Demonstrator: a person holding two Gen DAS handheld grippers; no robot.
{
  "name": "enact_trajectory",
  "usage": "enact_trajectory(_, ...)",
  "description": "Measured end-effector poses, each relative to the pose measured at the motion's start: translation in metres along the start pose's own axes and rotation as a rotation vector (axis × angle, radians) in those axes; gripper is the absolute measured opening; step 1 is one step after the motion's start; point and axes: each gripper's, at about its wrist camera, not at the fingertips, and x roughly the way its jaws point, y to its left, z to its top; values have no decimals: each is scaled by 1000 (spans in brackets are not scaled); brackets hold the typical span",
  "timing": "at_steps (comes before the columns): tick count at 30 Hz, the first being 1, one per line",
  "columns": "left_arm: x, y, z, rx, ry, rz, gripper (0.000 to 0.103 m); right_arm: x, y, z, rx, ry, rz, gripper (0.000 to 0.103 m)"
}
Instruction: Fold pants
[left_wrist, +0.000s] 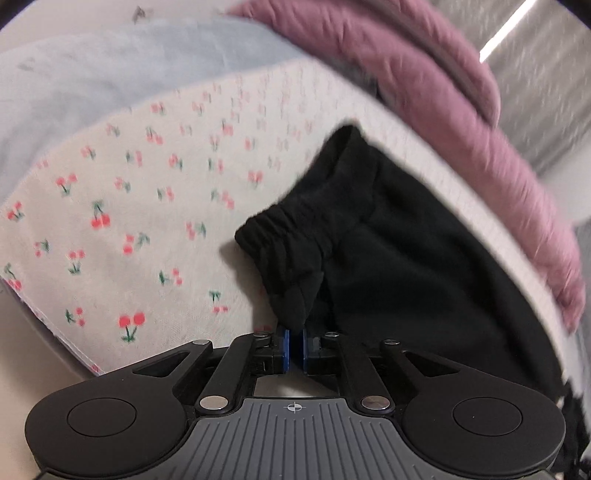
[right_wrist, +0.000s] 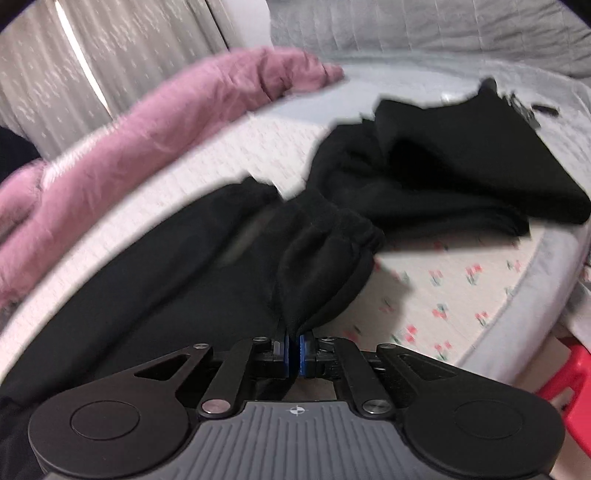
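A: Surface first. It's a bed (left_wrist: 155, 206) with a white sheet printed in small red cherries, a pale blue cover (left_wrist: 92, 77) lying past the sheet, and a pink quilted blanket (left_wrist: 436, 96) bunched along the far edge. Grey curtain (right_wrist: 122, 48) behind, with one bright slit of light. Both views are motion-blurred.

B: Task item?

A: Black pants (left_wrist: 399, 258) on the cherry sheet, next to the pink blanket. In the left wrist view the gathered elastic cuff (left_wrist: 291, 232) sits just ahead of the left gripper (left_wrist: 294, 349). Its blue-padded fingers (left_wrist: 284, 347) are pressed nearly together, pinching a tapered fold of the black fabric that rises off the sheet toward the cuff.

B: Right side?

A: Same picture. The right gripper (right_wrist: 294, 350) has its fingers (right_wrist: 303, 352) closed on a bunch of the pants (right_wrist: 177, 266), with another elastic cuff (right_wrist: 343, 229) just beyond the tips. The leg runs back to the left of the view, along the pink blanket (right_wrist: 155, 122).

B: Anything else?

A: In the right wrist view, a second heap of black cloth (right_wrist: 461, 158) is further up the bed; whether it joins the held pants or is a separate garment can't be told. A grey pillow or quilt (right_wrist: 424, 29) is at the head, and something red (right_wrist: 565, 373) is below the mattress edge at right, too blurred to identify.
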Motion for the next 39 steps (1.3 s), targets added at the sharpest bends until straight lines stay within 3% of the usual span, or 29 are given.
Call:
enact_trajectory(3,-3,-3,4,55,24,-7,18,22,-7,-6,-20,96,-49,8)
enact_trajectory(4,-8,-8,5,95,22,4,27,21,-6,-6,-45,96,-47,19)
enact_trajectory(5,-14,-15,6,144,12,34,49,17,-3,-5,-67,88,-64,45)
enact_trajectory(7,-28,-27,8,248,-62,109,79,3,6,-1,-127,38,-120,63)
enact_trajectory(10,-42,-40,20,350,-189,157,80,-13,18,12,-212,-42,-137,69)
enact_trajectory(13,-33,-47,47,385,-237,121,87,-13,29,29,-227,-84,-89,73)
enact_trajectory(18,24,-50,102,468,-223,57,87,16,56,57,-295,-133,15,75)
enact_trajectory(21,62,-53,124,474,-191,57,87,41,69,72,-346,-147,26,75)
enact_trajectory(28,126,-46,162,411,-107,5,87,107,77,125,-338,-174,-9,74)
enact_trajectory(31,140,-44,176,343,-101,-48,83,144,82,143,-322,-115,-15,71)
enact_trajectory(34,152,-45,185,316,-92,-78,72,183,92,150,-334,-73,-63,69)
enact_trajectory(38,163,-53,190,304,-78,-89,49,224,98,150,-302,-27,-76,54)
enact_trajectory(39,163,-57,187,326,-85,-76,42,227,101,145,-308,-65,-84,45)
